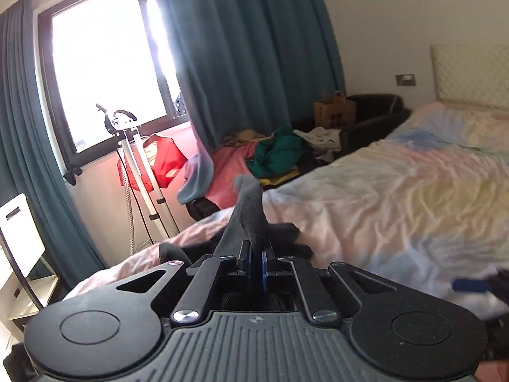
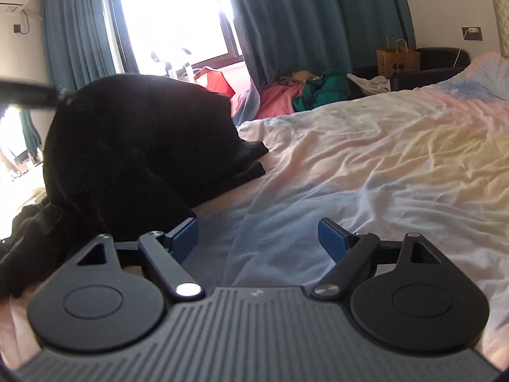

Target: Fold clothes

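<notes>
My left gripper [image 1: 256, 256] is shut on a fold of a black garment [image 1: 251, 210], which sticks up between its fingers above the bed's near edge. In the right wrist view the black garment [image 2: 136, 146] hangs lifted in a dark mound at the left, its lower end lying on the bed. My right gripper [image 2: 258, 235] is open and empty, low over the pastel bedsheet [image 2: 366, 159], just right of the garment. The right gripper's blue pad [image 1: 470, 285] shows blurred at the right edge of the left wrist view.
The bed [image 1: 397, 191] fills the right side. Beyond its far edge lies a pile of clothes [image 1: 273, 152], pink, green and white, with a paper bag [image 1: 334, 109] and dark chair behind. A tripod [image 1: 140, 172] stands by the window with teal curtains [image 1: 254, 47].
</notes>
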`<state>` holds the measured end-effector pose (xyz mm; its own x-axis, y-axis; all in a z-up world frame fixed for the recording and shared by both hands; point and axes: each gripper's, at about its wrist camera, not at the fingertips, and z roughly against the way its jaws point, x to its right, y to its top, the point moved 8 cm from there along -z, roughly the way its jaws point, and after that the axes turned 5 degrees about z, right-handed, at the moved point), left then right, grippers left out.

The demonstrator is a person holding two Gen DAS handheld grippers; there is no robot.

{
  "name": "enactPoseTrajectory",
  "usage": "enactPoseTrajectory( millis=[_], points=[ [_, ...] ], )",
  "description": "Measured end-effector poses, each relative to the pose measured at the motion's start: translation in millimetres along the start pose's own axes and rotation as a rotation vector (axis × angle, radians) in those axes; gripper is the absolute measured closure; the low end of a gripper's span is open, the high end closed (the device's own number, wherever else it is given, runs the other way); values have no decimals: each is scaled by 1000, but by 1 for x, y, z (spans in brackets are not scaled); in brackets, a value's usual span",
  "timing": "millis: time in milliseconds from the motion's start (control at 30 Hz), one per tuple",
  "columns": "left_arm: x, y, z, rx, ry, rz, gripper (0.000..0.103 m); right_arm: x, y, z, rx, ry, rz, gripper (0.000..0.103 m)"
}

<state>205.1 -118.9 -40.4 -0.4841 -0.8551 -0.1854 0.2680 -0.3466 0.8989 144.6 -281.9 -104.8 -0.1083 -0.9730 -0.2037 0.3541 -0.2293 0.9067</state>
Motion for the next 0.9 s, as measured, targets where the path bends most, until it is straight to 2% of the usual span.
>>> enactPoseTrajectory(
  millis=[133, 267, 400, 500, 567, 600, 667, 767, 900],
  points=[
    [20, -77, 46, -79, -3, 109, 99, 0, 4, 19, 8, 58, -67, 19],
    [25, -135, 61, -146, 24, 220, 99, 4, -3, 27, -59, 179, -233, 19],
    [15, -146, 63, -146, 37, 270, 99, 15, -14, 24, -126, 223, -395, 18],
    [7, -149, 63, -146, 31, 308, 98, 25, -23, 11, -167, 256, -539, 25],
    [1, -150, 63, -148, 18, 334, 98, 34, -29, -1, -175, 245, -611, 28],
    [-1, -152, 61, -153, 13, 345, 98, 39, -31, -10, -182, 227, -633, 29],
    [-4, -155, 56, -164, 6, 366, 98, 49, -31, -31, -196, 207, -668, 45],
    [-8, -161, 48, -184, -4, 398, 98, 62, -31, -67, -224, 212, -721, 52],
    [-12, -165, 41, -198, -16, 441, 98, 80, -37, -111, -231, 205, -801, 54]
  ],
)
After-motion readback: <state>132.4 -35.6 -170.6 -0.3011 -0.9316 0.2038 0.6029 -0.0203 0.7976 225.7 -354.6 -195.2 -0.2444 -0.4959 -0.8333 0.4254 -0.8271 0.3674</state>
